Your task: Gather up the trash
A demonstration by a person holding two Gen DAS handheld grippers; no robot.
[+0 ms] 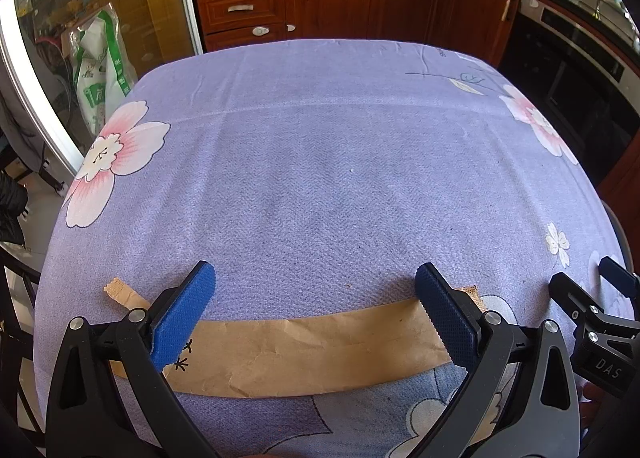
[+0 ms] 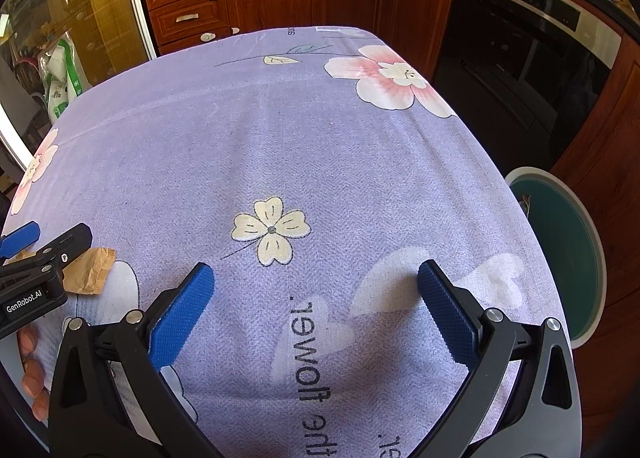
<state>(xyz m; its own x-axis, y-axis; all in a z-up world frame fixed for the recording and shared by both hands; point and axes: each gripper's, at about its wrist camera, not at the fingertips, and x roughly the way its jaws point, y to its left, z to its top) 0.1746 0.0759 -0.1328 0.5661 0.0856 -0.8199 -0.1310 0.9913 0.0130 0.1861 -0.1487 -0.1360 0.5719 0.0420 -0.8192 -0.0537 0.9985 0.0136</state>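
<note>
Paper (image 1: 304, 354) lies flat on the tablecloth (image 1: 320, 178), and your left gripper (image 1: 316, 310) hangs over it, fingers spread wide to either end. Your right gripper (image 2: 316, 310), equally wide apart, hovers beside the paper, the bin (image 2: 560, 254) off the cloth's right edge.

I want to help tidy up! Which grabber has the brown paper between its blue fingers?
The left gripper: its open blue fingers straddle the brown paper bag on the tablecloth. The right gripper has only cloth between its fingers.

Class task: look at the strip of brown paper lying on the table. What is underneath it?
The brown paper strip lies flat on the purple flowered tablecloth, which shows all round it. Whether anything else lies beneath the paper cannot be seen; the open left gripper covers both its ends.
</note>
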